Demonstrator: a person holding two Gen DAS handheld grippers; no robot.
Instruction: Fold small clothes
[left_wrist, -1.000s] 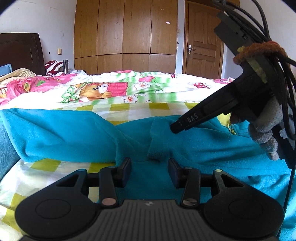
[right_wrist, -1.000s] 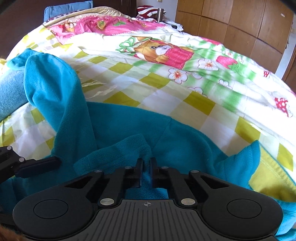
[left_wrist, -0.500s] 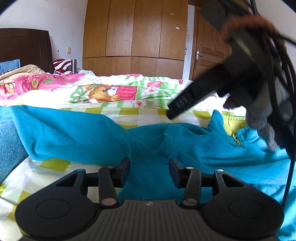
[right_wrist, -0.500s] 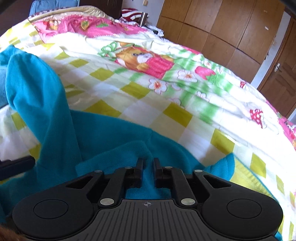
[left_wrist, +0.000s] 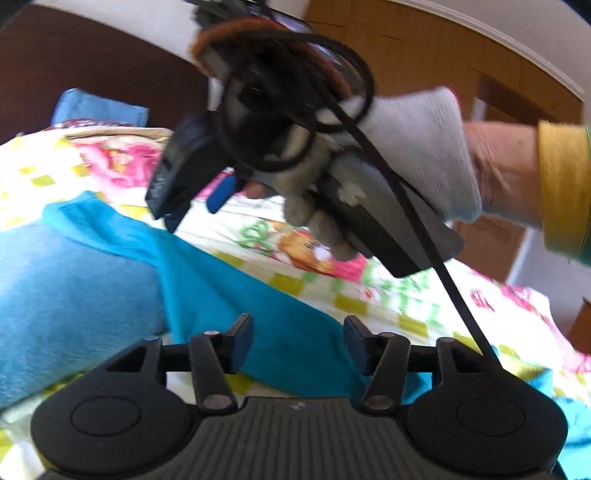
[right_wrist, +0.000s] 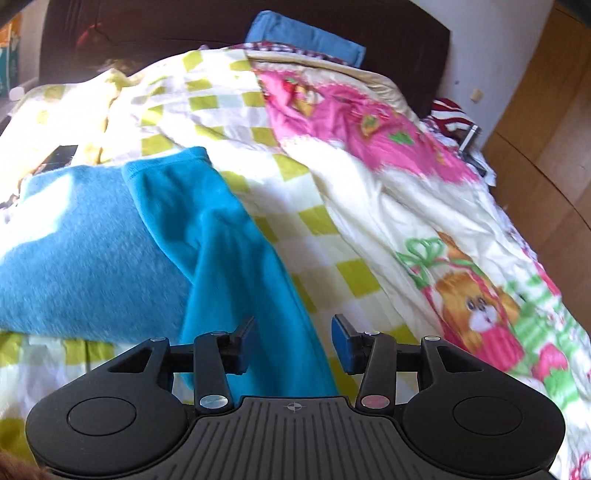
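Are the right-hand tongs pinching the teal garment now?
No. The right tongs stand open, and the teal garment lies on the bed untouched by either pad.

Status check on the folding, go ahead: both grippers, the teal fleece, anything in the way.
Left gripper and right gripper open, jaws just widened, holding nothing. Teal fleece garment released, sleeve stretched along the quilt. Light blue towel beside the sleeve.

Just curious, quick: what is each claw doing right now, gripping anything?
Left gripper: open, holding nothing.
Right gripper: just opened, holding nothing; teal fleece garment lies below.
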